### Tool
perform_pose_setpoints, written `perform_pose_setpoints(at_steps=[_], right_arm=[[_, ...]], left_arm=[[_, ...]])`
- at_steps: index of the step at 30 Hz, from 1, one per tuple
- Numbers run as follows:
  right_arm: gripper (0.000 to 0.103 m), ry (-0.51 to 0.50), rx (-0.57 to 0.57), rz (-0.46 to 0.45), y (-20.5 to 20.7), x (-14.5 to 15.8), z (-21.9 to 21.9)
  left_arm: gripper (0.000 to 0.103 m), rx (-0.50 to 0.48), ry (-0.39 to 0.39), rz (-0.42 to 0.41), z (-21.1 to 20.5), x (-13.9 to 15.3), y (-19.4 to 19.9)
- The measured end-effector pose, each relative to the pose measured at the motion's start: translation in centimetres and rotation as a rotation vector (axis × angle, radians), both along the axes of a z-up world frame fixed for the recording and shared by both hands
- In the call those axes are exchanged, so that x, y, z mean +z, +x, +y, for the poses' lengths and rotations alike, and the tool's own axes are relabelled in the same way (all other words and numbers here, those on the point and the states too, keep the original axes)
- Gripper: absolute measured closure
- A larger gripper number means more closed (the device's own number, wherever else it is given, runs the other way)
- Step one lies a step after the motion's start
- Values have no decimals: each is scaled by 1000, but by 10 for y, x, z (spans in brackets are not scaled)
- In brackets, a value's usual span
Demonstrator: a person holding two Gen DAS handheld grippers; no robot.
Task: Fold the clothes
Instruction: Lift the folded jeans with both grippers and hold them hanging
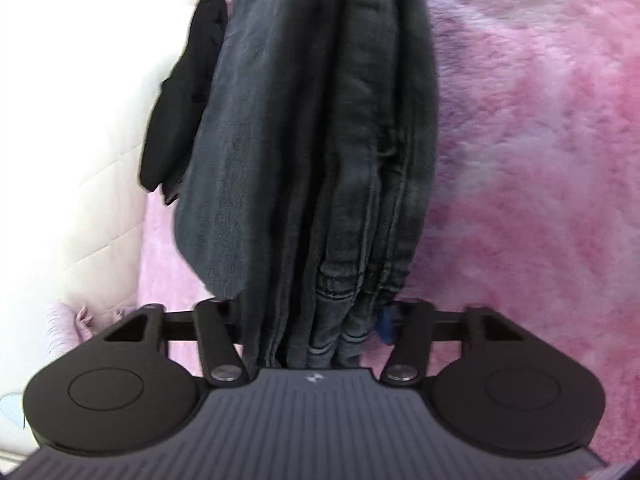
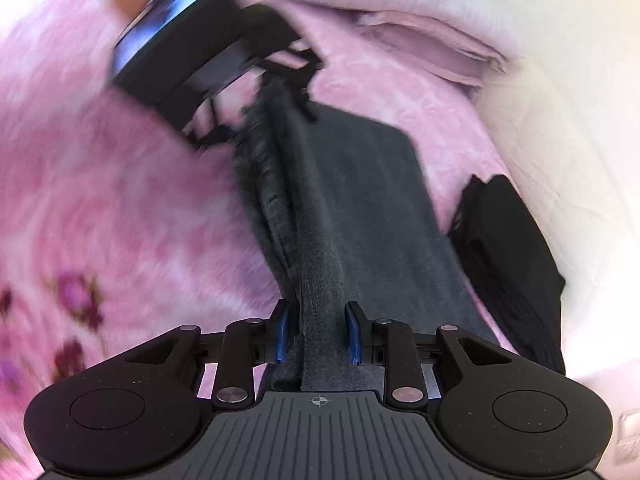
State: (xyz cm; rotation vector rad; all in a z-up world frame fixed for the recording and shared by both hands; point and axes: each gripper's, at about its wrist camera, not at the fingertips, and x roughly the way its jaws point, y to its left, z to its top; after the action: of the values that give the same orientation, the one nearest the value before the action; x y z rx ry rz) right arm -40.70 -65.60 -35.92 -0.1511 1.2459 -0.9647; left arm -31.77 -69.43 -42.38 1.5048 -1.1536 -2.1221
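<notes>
1. The jeans [image 1: 320, 160], folded into a long thick bundle, are stretched between both grippers above the pink blanket [image 1: 520, 140].
2. Left gripper [image 1: 316, 332]: jaws clamped on one end of the bundle.
3. Right gripper [image 2: 318, 332]: jaws closed on the other end, blue pads against the denim.
4. A black garment [image 2: 508, 256] lies beside the jeans, near folded pink cloth [image 2: 420, 40].
</notes>
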Motion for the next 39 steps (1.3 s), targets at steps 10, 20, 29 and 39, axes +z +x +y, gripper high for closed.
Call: perform_pose_setpoints(at_steps=[10, 20, 29, 39], right_arm=[[52, -91, 80, 189, 7, -62, 27], [75, 57, 97, 49, -39, -3, 4], [76, 144, 153, -36, -66, 72, 5], [76, 180, 204, -44, -79, 89, -10]], left_arm=[[61, 73, 185, 27, -17, 29, -12], [65, 139, 224, -24, 1, 65, -27], [65, 235, 341, -78, 24, 121, -35], [65, 316, 365, -114, 25, 136, -45]])
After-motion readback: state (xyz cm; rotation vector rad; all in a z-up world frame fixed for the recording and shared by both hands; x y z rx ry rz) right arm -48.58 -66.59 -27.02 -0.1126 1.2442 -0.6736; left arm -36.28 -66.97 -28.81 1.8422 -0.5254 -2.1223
